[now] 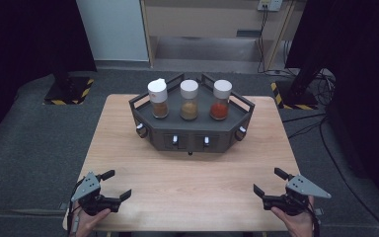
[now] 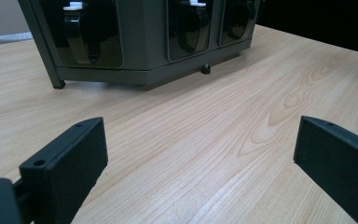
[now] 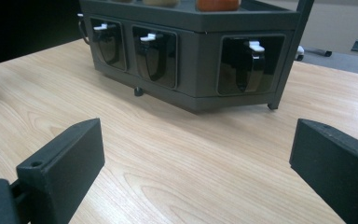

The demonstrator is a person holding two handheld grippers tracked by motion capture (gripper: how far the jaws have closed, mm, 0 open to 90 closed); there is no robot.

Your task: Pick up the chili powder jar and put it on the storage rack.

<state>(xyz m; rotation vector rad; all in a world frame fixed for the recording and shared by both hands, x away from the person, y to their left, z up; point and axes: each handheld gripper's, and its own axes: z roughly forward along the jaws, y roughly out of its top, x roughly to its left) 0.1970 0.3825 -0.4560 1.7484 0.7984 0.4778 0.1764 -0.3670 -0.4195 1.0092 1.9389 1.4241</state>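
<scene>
A dark grey angled rack [image 1: 191, 132] stands at the far middle of the wooden table [image 1: 192, 182]. On its top shelf are three white-capped spice jars: brown [image 1: 158, 98], tan [image 1: 189, 100] and red [image 1: 220, 100]. Its front holds several recessed compartments with white-tipped black levers [image 3: 153, 53] [image 2: 85, 32]. My left gripper [image 1: 117, 184] rests open near the front left corner, a hand behind it. My right gripper [image 1: 270, 181] is open near the front right. Both sets of jaws are wide apart with bare wood between them, well short of the rack.
Grey carpet surrounds the table. Black stands with yellow-black striped bases [image 1: 68, 90] sit at the back left and back right [image 1: 296, 94]. Cables [image 1: 325, 143] trail on the floor to the right. Open tabletop lies between the grippers and the rack.
</scene>
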